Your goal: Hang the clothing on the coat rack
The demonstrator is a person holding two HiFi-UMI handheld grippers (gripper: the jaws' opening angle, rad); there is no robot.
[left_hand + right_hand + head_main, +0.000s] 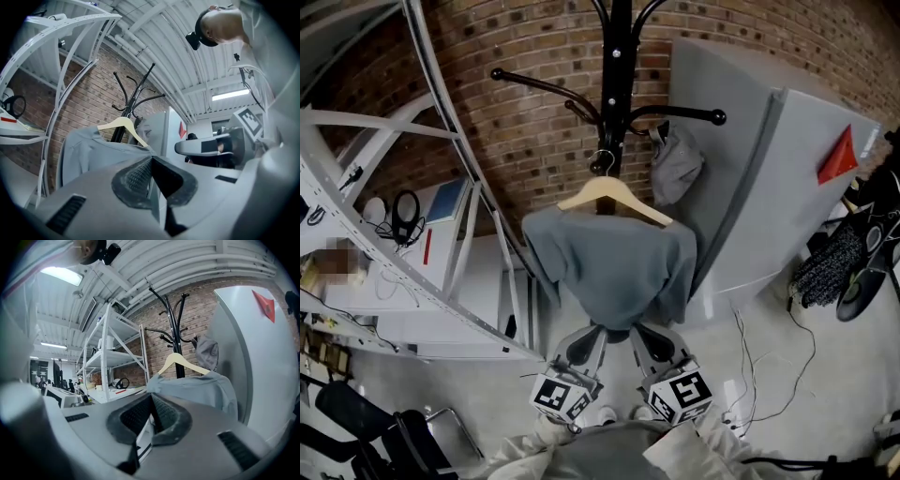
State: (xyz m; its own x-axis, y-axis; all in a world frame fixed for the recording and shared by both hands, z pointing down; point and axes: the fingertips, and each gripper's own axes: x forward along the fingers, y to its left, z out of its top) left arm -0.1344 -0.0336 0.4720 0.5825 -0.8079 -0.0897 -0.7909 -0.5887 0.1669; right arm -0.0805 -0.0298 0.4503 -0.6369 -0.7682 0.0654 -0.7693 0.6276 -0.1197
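Clothing (614, 267) on hanger (619, 194) at coat rack (619, 56)

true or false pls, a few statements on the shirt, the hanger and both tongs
1. The gray shirt hangs on a wooden hanger. True.
2. The hanger is hooked on the black coat rack. True.
3. The left tongs are wide open. False: their jaws are together.
4. The red triangle sits on the white shelving. False: it is on the gray cabinet.
5. The right tongs grip the hanger. False: they are shut, well away from it.
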